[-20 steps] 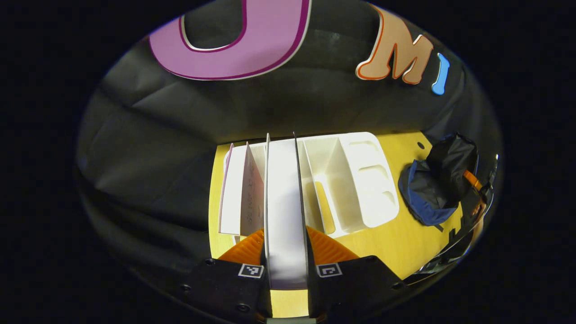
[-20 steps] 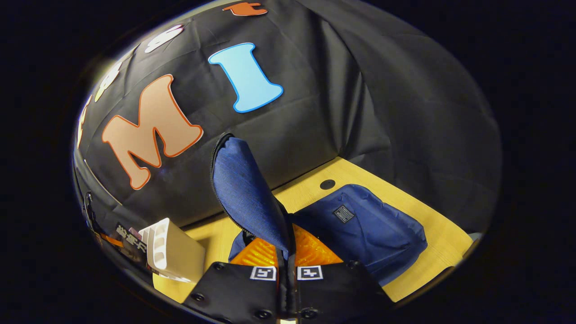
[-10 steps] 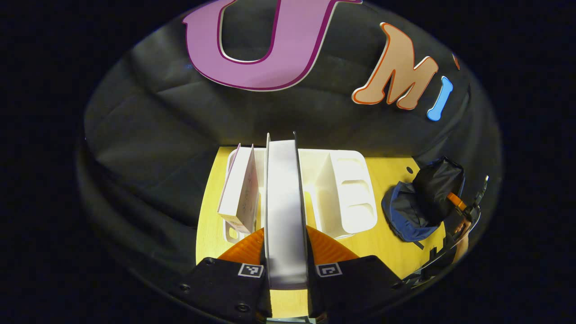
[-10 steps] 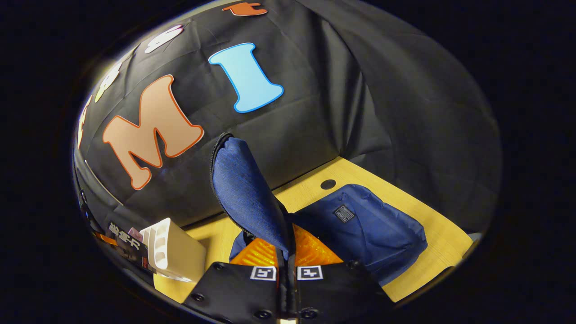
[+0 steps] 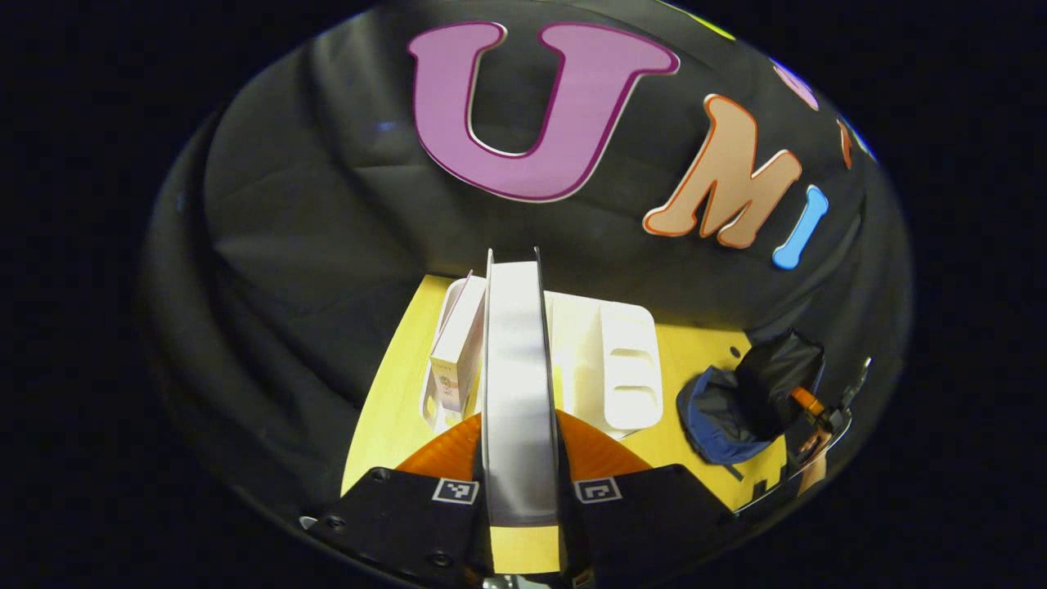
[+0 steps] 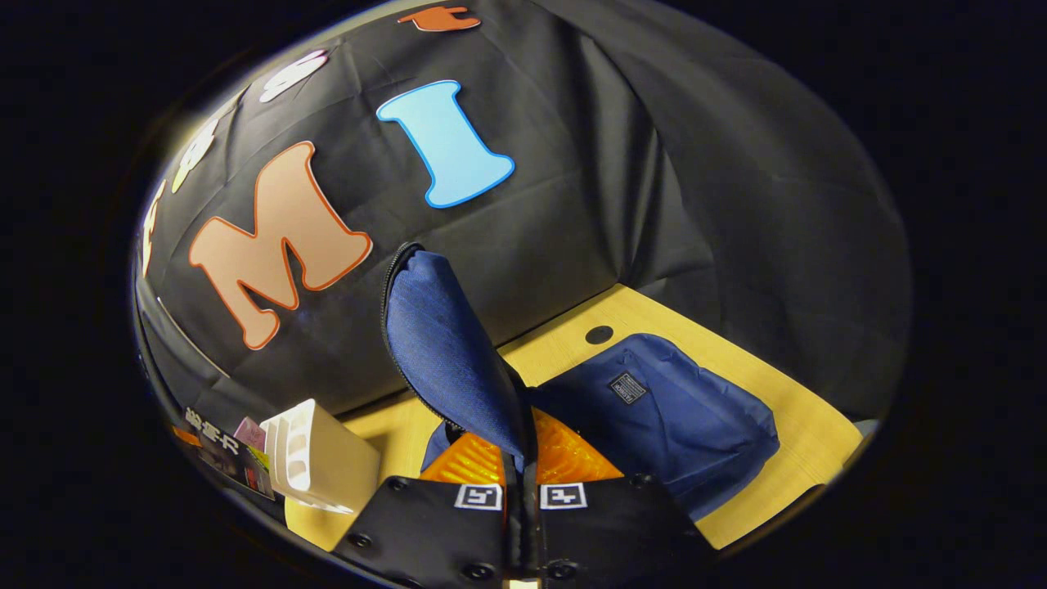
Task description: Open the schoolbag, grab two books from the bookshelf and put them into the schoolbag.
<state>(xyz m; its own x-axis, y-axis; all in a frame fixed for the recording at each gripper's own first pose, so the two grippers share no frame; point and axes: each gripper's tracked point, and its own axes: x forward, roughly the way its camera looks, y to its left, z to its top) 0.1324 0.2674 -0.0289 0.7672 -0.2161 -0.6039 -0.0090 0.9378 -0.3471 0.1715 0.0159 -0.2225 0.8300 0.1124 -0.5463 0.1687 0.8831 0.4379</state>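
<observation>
**Book out of the rack, bag flap held up**

The left gripper (image 5: 520, 483) is clamped on a thick book (image 5: 519, 384), both fingers pressing its covers, page edge facing the camera and the book standing upright between them. Just past it sits the white bookshelf (image 5: 626, 368) on the yellow table (image 5: 384, 409), with one more book, a thin one (image 5: 455, 360), standing in a slot left of the held one; slots to the right look bare. Farther right lies the blue schoolbag (image 5: 720, 409).

The right gripper (image 6: 522, 491) is pinched tight on the schoolbag's flap (image 6: 442, 343), holding it upright. The bag body (image 6: 671, 417) lies just beyond on the table.
</observation>
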